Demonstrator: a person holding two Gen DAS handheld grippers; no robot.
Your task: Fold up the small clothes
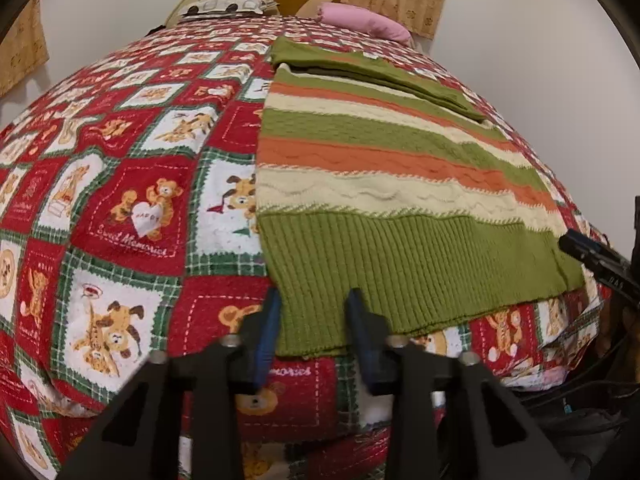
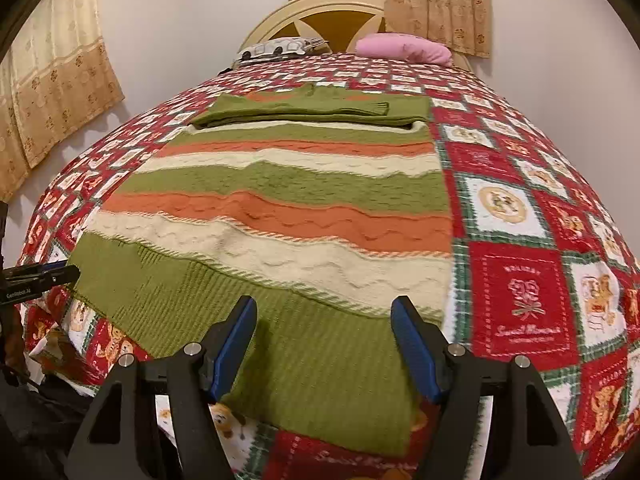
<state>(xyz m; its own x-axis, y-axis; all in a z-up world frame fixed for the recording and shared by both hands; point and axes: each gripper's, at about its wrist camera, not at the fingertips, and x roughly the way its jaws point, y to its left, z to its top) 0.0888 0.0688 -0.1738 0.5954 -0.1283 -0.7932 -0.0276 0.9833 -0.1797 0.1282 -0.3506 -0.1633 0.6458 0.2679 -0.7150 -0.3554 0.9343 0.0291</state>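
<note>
Left wrist view has the left tool narrowed around the sweater hem's near-left corner on the bed, right tool gaping over the near-right hem, so next both probably lift it toward the far end.

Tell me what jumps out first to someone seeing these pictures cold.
A striped sweater in green, orange and cream lies flat on the bed, its sleeves folded across the far end. Under it, a loud red-and-green teddy-bear quilt covers the whole bed. Two blue-padded grippers sit at the ribbed hem nearest the cameras: the left gripper at its left corner, the right gripper open over its right corner.
</note>
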